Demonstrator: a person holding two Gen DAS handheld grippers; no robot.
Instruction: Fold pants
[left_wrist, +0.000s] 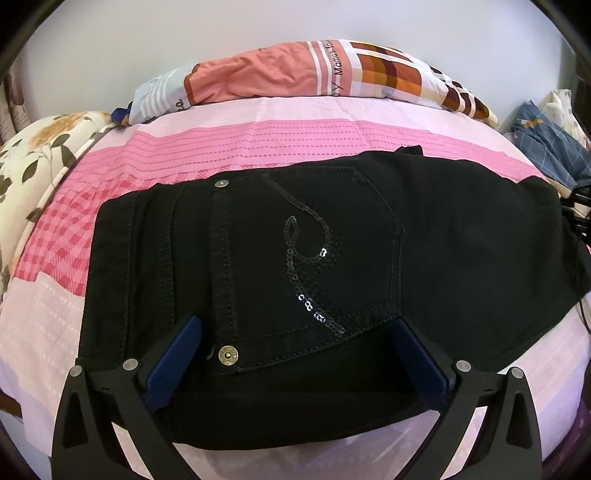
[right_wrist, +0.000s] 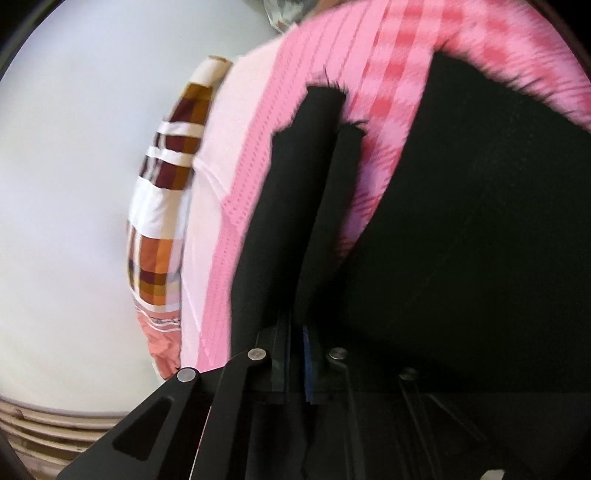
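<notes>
Black pants (left_wrist: 332, 251) lie across the pink bed, back pocket with a sequin curl (left_wrist: 310, 266) facing up and waistband to the left. My left gripper (left_wrist: 299, 328) is open just above the pants' near edge, blue pads either side of the pocket's lower corner. In the right wrist view my right gripper (right_wrist: 295, 339) is shut on the frayed black leg cuffs (right_wrist: 317, 184), lifted above the rest of the pants (right_wrist: 480, 240). The view is blurred.
The pink striped and checked sheet (left_wrist: 258, 144) covers the bed. A patchwork pillow (left_wrist: 314, 70) lies at the far edge by the white wall. A floral quilt (left_wrist: 33, 162) is at the left, blue checked cloth (left_wrist: 546, 140) at the right.
</notes>
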